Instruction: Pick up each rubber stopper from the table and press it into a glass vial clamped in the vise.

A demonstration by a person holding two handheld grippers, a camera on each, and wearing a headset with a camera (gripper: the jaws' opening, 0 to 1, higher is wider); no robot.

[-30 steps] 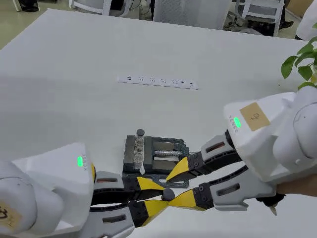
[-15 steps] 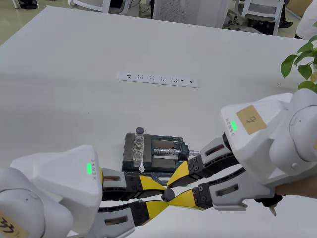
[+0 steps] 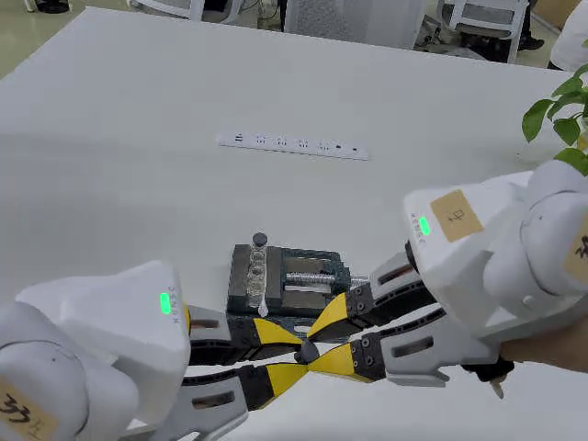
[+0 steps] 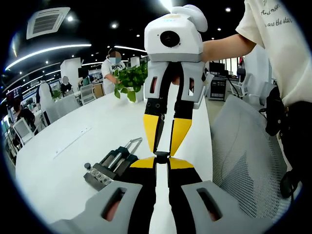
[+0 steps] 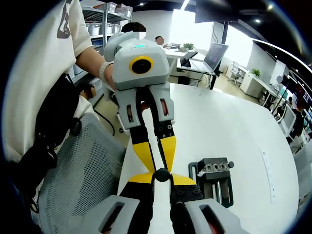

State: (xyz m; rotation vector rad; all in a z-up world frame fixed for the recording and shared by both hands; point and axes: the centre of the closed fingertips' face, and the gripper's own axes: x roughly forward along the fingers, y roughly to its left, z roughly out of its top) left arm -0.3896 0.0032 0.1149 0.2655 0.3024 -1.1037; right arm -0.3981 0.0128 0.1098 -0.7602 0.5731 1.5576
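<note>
Two hand-held grippers meet tip to tip over the near edge of a white table (image 3: 138, 138). The left gripper (image 3: 296, 355) reaches in from the lower left and the right gripper (image 3: 320, 352) from the right. A small dark rubber stopper (image 3: 308, 350) is pinched where their yellow-tipped jaws converge. Both pairs of jaws are drawn in to a narrow wedge on the stopper, just on the near side of the vise (image 3: 303, 294).

The dark vise stands on the table just beyond the tips, its silver screw (image 3: 308, 278) running out to the right. A row of glass vials (image 3: 258, 276) stands upright between its jaws. The farthest vial carries a dark fitted stopper (image 3: 260, 240); the right gripper view shows the others open at the mouth.

Farther back, a white power strip (image 3: 292, 145) lies flat on the table, well apart from the vise. Green plant leaves (image 3: 556, 115) edge in at the right, and office chairs (image 3: 478, 16) stand past the far end. The gripper views show a grey mesh chair (image 4: 243, 146) beside the person. Behind it is an open office with ceiling lights, desks, monitors and people in the background.

A tan sticker (image 3: 456, 217) with a handwritten mark sits on the right gripper's white housing, next to a green light (image 3: 424, 225); the mark cannot be read. The person's white shirt (image 4: 278, 44) bears the words "are the star".
</note>
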